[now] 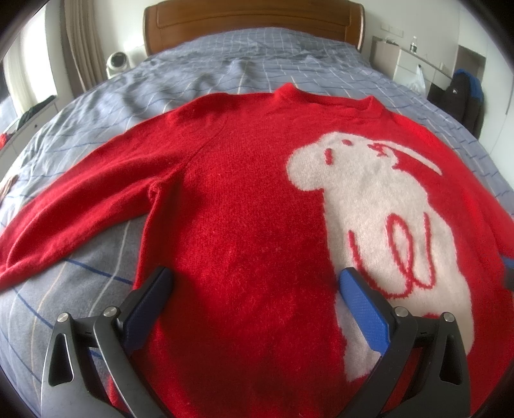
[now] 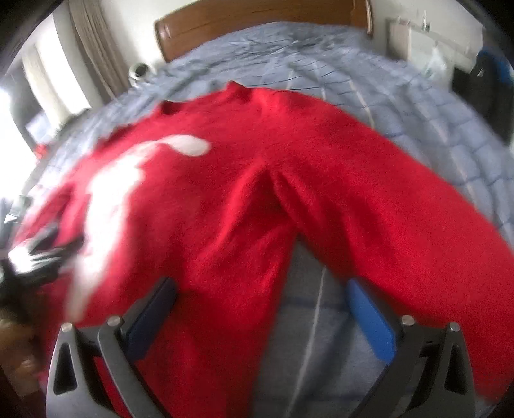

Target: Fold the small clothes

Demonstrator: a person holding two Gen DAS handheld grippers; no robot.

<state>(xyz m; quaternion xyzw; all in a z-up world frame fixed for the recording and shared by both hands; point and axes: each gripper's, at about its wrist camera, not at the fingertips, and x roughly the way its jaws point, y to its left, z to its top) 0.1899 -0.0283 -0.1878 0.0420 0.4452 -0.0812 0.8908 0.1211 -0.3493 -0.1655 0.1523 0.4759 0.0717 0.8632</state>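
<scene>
A red knitted sweater (image 1: 244, 199) with a white rabbit figure (image 1: 385, 205) lies flat, front up, on the bed, collar at the far end. Its left sleeve (image 1: 74, 205) stretches out to the left. My left gripper (image 1: 253, 283) is open and empty, low over the sweater's lower body. In the blurred right wrist view the sweater (image 2: 205, 205) and its right sleeve (image 2: 385, 199) spread out ahead. My right gripper (image 2: 261, 295) is open and empty above the gap between body and sleeve. The left gripper shows blurred at the left edge of the right wrist view (image 2: 41, 254).
The bed has a grey-blue checked cover (image 1: 225, 74) and a wooden headboard (image 1: 253, 19). A white fan (image 1: 117, 62) stands at the far left, a white cabinet (image 1: 408, 61) and a dark bag (image 1: 462, 96) at the far right. A curtain (image 1: 83, 41) hangs at the left.
</scene>
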